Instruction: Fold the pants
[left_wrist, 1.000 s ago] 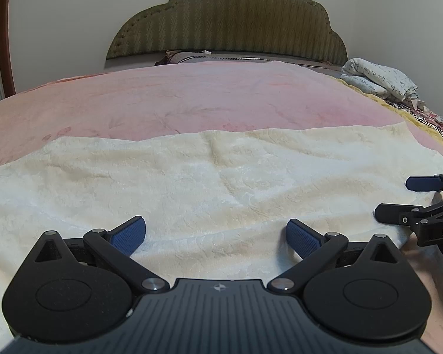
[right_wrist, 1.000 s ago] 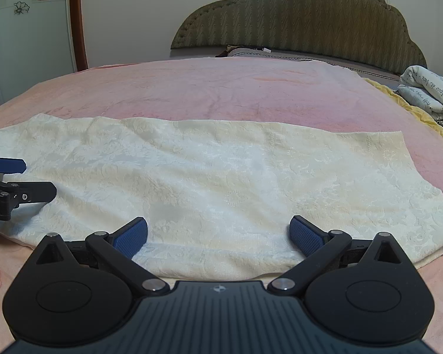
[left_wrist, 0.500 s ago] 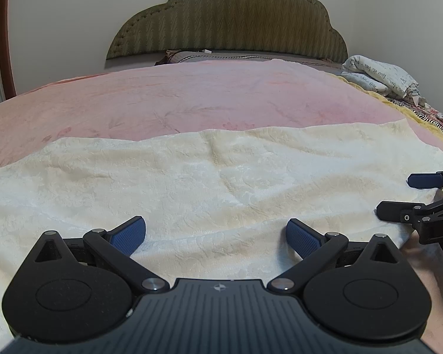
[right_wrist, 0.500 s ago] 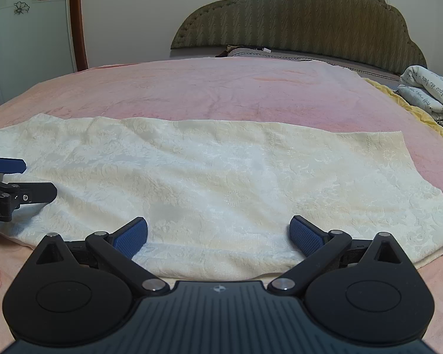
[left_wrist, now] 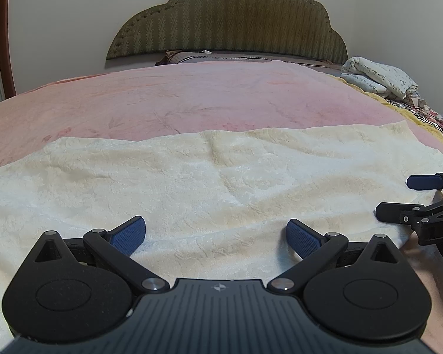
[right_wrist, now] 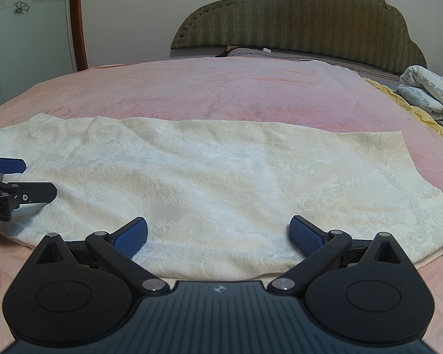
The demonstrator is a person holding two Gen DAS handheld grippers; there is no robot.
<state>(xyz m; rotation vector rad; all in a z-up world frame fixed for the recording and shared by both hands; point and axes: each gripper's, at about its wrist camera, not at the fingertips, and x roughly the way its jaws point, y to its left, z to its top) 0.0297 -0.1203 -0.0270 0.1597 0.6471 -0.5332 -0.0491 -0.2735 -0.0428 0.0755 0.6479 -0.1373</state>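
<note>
Along the near edge of the cream pants, spread flat across the pink bedspread, left gripper and right gripper hover side by side, jaws wide apart, seemingly poised to pinch that hem.

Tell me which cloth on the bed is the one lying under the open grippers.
The cream pants, spread flat on the pink blanket under both the left gripper and right gripper. The white printed bedding is bunched by the headboard.
</note>
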